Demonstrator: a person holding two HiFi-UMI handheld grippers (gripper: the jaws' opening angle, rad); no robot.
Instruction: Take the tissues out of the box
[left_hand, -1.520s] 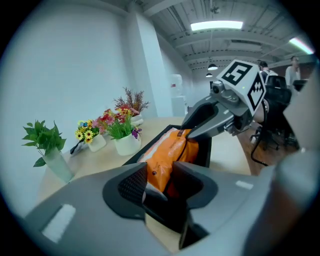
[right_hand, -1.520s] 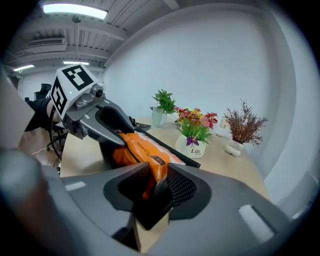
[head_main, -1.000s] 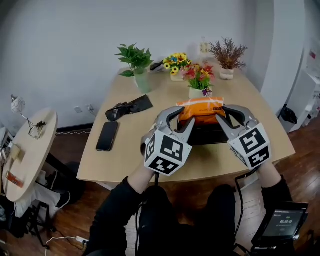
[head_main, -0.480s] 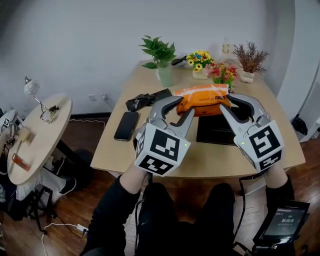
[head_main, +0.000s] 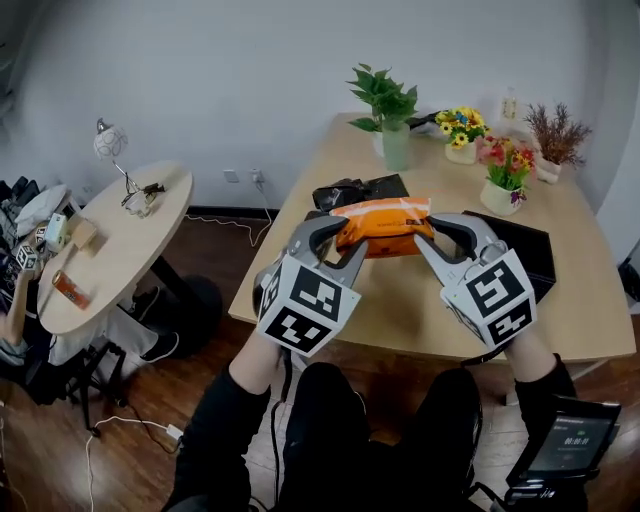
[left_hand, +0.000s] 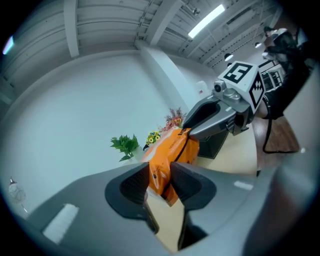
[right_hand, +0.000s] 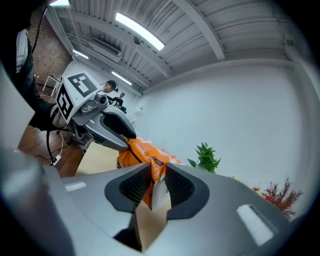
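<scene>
An orange tissue pack (head_main: 385, 224) hangs in the air between my two grippers, above the near left part of the wooden table (head_main: 420, 310). My left gripper (head_main: 343, 236) is shut on the pack's left end, and the pack (left_hand: 172, 149) shows pinched between its pads. My right gripper (head_main: 426, 237) is shut on the pack's right end, where the orange wrapper (right_hand: 141, 150) is squeezed between its pads. The black box (head_main: 525, 250) lies on the table to the right, behind the right gripper.
A green plant in a vase (head_main: 392, 120), three small flower pots (head_main: 508, 178) and a black bundle (head_main: 358, 191) stand on the far part of the table. A round side table (head_main: 110, 245) with small items stands at the left. My legs are below the table's near edge.
Both grippers have carried the orange pack up off the black box and to the left, toward the table's left end. The head view has swung left.
</scene>
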